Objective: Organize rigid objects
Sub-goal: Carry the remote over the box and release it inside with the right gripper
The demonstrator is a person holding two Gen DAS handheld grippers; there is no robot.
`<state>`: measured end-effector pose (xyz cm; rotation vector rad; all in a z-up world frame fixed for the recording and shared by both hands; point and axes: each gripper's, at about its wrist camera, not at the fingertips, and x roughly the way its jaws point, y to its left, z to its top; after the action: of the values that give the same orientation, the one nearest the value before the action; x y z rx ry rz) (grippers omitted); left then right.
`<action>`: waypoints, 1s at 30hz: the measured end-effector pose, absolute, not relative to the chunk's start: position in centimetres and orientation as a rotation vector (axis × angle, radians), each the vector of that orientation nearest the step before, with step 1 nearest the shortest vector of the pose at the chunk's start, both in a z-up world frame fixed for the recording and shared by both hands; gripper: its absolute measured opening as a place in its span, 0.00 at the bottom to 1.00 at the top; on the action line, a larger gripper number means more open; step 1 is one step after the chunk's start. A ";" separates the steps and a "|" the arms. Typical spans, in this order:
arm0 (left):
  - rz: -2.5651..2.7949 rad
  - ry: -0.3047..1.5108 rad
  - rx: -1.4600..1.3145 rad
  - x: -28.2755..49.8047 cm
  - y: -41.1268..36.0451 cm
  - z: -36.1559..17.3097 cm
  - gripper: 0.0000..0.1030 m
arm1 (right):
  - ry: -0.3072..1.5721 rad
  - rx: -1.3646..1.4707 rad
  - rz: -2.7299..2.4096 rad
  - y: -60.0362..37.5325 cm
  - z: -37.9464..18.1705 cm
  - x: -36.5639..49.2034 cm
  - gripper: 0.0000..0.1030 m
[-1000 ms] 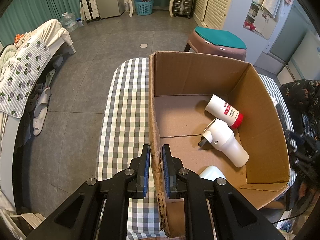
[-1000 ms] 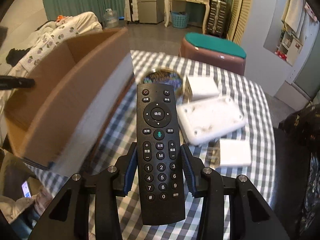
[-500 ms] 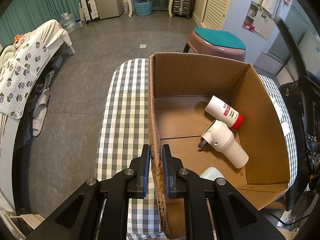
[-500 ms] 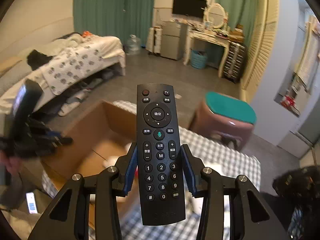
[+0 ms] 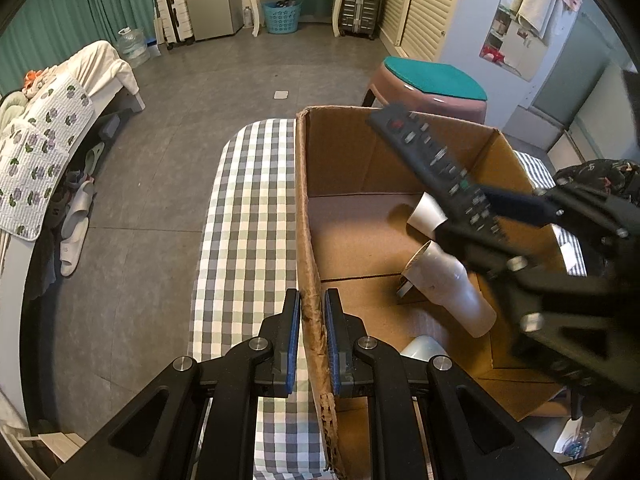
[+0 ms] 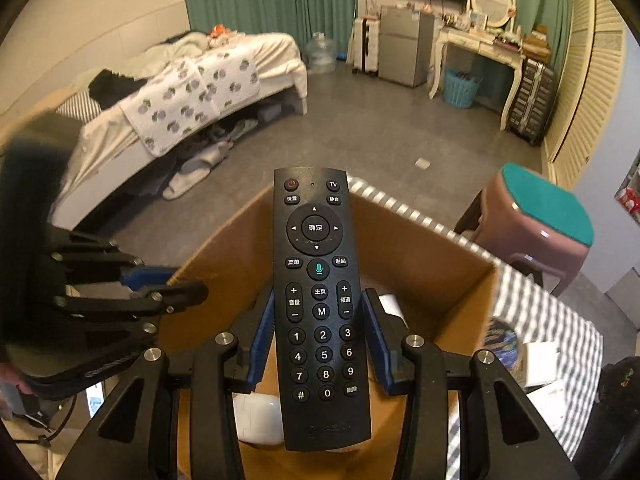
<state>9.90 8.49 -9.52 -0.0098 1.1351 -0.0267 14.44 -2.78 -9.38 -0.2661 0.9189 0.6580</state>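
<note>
Partly hidden: a pale rounded white object (image 5: 420,350) on the box floor, cut off behind the left gripper's finger; identity not readable. Also showing under the remote in the right wrist view (image 6: 256,420).

Left gripper (image 5: 311,336) clamping the near wall of the open brown cardboard box (image 5: 360,240), blue pads pressing both sides of the torn edge, box sitting on the green-and-white checked tablecloth (image 5: 248,208).

Right gripper (image 6: 320,344) gripping the long black remote control with numbered buttons (image 6: 320,300) at its lower half, pads pinching both side edges, keypad facing the camera, red power button at the far end. Remote hanging above the open box, not touching the floor of it; seen tilted and motion-blurred in the left wrist view (image 5: 436,168).

Inside the box, lying on their sides: a white cylindrical bottle with spout (image 5: 448,288), partly masked by the right gripper; beyond it a white tube (image 5: 426,210), mostly covered by the remote.

Farther off: mauve plastic stool with teal top (image 5: 432,84), bed with floral quilt (image 6: 192,92).
</note>
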 end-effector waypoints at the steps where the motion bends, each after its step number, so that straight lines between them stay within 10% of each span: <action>1: -0.028 1.135 -0.012 9.9 8.5 -9.5 0.11 | 0.929 -0.271 0.657 -2.7 -9.7 14.5 0.40; 21: -0.026 1.136 -0.013 9.8 8.7 -9.5 0.11 | 0.966 -0.293 0.643 -2.2 -10.4 15.1 0.41; 23: -0.026 1.137 -0.012 9.7 8.6 -9.5 0.11 | 0.954 -0.288 0.633 -2.6 -10.1 15.0 0.58; 30: -0.016 1.139 -0.012 9.8 8.6 -9.3 0.11 | 0.874 -0.270 0.597 -5.7 -7.0 13.3 0.67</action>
<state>9.77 8.56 -9.26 -0.0122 1.1387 -0.0156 13.27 -5.71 -7.00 -0.2704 0.8739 0.5973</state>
